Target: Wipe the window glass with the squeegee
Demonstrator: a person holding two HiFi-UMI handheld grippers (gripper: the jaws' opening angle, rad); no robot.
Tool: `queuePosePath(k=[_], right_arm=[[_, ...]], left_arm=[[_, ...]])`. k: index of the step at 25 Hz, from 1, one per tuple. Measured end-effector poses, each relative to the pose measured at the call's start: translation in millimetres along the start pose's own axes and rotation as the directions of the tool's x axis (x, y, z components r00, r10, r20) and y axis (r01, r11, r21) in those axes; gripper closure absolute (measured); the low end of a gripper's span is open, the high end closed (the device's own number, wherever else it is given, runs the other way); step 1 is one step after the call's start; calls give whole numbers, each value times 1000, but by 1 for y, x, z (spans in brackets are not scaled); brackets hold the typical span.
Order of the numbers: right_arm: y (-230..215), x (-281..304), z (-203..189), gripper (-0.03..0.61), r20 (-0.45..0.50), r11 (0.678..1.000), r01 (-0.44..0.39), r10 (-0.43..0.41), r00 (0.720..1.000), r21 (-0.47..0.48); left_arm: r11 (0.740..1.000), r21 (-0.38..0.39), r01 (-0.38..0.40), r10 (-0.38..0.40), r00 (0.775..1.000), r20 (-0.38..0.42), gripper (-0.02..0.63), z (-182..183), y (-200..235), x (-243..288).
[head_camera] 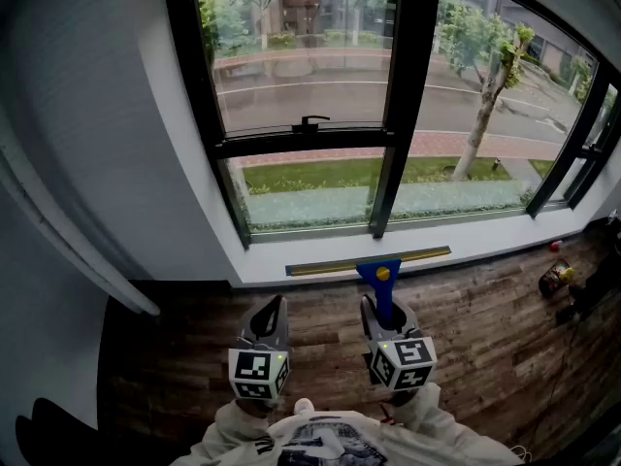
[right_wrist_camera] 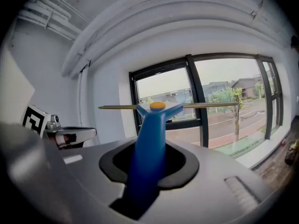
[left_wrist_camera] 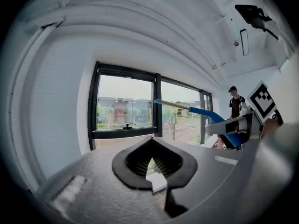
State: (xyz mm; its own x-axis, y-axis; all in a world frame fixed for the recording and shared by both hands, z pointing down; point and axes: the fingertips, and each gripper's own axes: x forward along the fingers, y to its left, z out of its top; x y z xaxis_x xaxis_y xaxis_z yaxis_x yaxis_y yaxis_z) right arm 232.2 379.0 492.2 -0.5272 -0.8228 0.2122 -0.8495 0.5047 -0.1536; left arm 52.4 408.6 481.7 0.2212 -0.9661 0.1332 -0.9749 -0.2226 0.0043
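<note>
squeegee [head_camera: 380, 278] sits clamped by its blue handle in the right gripper [head_camera: 384, 320], blade level, short of the window glass [head_camera: 306, 61] ahead. left gripper [head_camera: 269, 326] has its jaws closed on nothing. pressed unevenly, the blade could twist in that grip and streak.

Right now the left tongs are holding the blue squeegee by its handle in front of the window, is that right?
No, the right tongs hold the blue squeegee by its handle in front of the window, as the right gripper view shows. The left tongs are shut on nothing.
</note>
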Motion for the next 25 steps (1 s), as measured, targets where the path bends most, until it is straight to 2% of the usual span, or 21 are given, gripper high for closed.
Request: queuePosePath(k=[5, 10, 15, 19, 25], right_arm=[[10, 8, -4, 465, -17, 1000, -1, 1, 1000, -4], [40, 46, 3, 465, 0, 1000, 6, -6, 1000, -10], [50, 70, 9, 463, 18, 999, 33, -33, 999, -3], [45, 92, 8, 463, -1, 998, 58, -58, 998, -6], [15, 143, 18, 463, 23, 996, 85, -85, 996, -6]], left_arm=[[1000, -17, -7, 7, 1000, -6, 614, 0, 15, -2], [1000, -24, 9, -9, 1000, 4, 614, 0, 66, 9], [999, -36, 33, -33, 999, -1, 614, -5, 95, 19], [997, -62, 39, -40, 999, -16, 614, -14, 113, 38], [998, -46, 43, -43, 999, 0, 614, -7, 138, 96]])
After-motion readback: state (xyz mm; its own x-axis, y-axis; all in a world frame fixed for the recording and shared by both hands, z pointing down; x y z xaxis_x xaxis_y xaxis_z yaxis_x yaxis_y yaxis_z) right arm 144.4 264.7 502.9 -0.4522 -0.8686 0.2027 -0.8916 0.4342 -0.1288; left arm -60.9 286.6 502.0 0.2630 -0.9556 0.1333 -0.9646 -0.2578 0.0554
